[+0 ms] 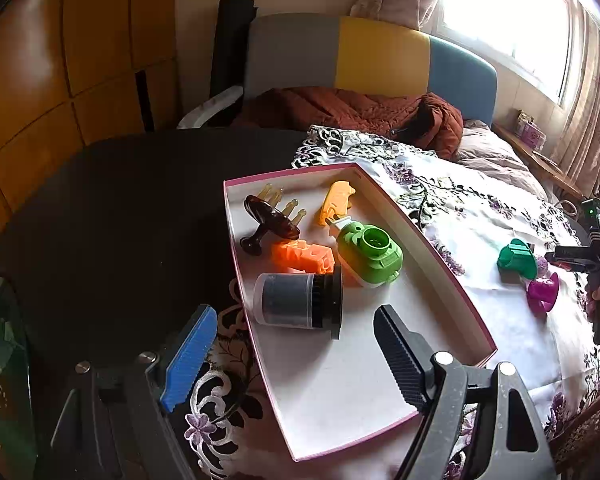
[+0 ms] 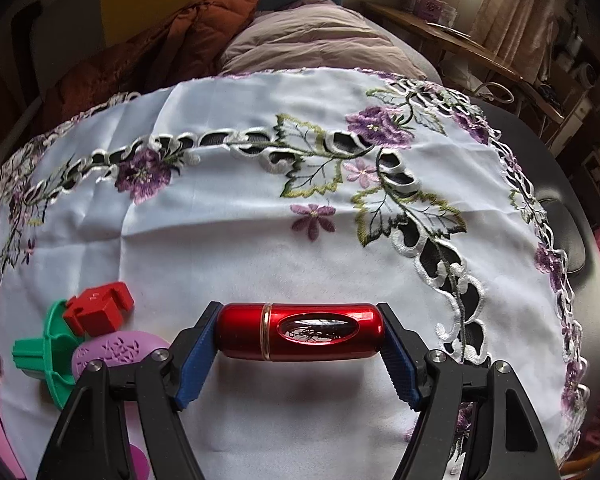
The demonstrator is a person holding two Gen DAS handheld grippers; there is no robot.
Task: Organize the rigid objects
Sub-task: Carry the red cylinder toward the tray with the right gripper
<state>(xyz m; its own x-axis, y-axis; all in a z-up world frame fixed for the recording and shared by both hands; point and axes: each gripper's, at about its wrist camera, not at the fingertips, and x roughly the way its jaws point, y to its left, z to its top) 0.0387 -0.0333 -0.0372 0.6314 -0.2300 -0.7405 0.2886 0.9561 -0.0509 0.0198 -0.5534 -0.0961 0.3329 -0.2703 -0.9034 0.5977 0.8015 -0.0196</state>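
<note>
A pink-rimmed white box sits on the embroidered cloth. It holds a grey jar with a black lid, a green round toy, an orange block, a yellow piece and a dark brown massager. My left gripper is open and empty over the box's near end. My right gripper is shut on a red metallic capsule, held crosswise above the cloth. It also shows at the left wrist view's right edge. A green piece, a red block and a purple piece lie to its left.
The green piece and a magenta piece lie on the cloth right of the box. The bare dark tabletop spreads to the left. A chair with a rust-coloured jacket stands behind. A wooden side table is at the far right.
</note>
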